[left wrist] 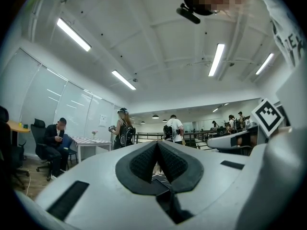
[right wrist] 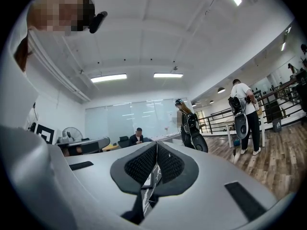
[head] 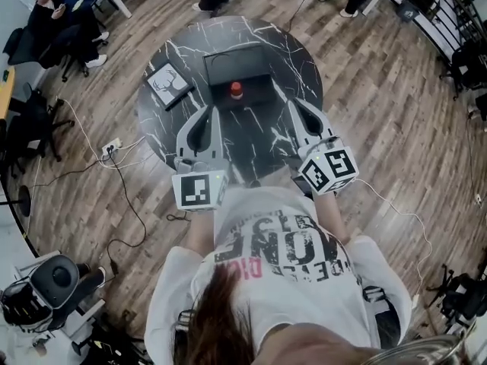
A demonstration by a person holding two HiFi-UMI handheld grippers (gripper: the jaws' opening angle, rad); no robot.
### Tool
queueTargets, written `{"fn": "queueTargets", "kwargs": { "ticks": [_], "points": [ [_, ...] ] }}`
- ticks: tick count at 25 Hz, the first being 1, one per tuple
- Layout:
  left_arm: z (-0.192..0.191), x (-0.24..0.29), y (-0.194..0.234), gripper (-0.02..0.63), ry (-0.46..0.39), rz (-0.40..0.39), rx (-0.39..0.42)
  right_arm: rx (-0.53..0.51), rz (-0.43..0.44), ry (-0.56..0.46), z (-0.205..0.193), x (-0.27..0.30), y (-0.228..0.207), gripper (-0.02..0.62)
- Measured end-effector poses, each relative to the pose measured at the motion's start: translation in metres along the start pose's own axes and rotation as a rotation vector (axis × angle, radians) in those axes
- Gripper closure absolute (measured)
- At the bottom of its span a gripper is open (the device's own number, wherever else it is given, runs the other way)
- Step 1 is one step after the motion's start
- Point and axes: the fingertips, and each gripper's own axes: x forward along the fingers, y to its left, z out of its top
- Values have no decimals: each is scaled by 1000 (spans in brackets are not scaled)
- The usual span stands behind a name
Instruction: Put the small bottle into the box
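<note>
One wide wooden floor [head: 396, 105] fills the head view, with cables trailing over it at the left. At its centre stands a round desk [head: 167, 59] with a black top veined in white like marble. The person holding the tools stands at the desk's near edge, seen from above in a white printed T-shirt [head: 281, 265], both arms stretched forward.

A black box [head: 228, 63] sits open near the middle of the desk. The two hand-held grippers are pale grey, and each carries a cube with square black-and-white markers at its back. They are held side by side over the near part of the desk and point toward the box. The left hand-held gripper [head: 211, 111] is on the near left of the box. In its own view [left wrist: 157, 145] the two dark ribbed pads meet edge to edge with nothing between them. The right hand-held gripper [head: 293, 105] is on the near right of the box. Its own view [right wrist: 156, 145] shows the same, with the pads pressed together and empty.

A small framed picture [head: 169, 83], white with a dark drawing, lies flat on the desk just left of the box. The small bottle [head: 237, 90], topped by a red cap, stands upright inside the box near its front wall, apart from both hand-held grippers.
</note>
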Motion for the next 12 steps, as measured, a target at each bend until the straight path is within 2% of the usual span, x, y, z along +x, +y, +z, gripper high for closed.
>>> {"fn": "queueTargets", "kwargs": {
  "ticks": [12],
  "points": [
    [4,-29,-5,601,-8,11,-26,-24,19,14,4,-19,15,594]
  ]
}}
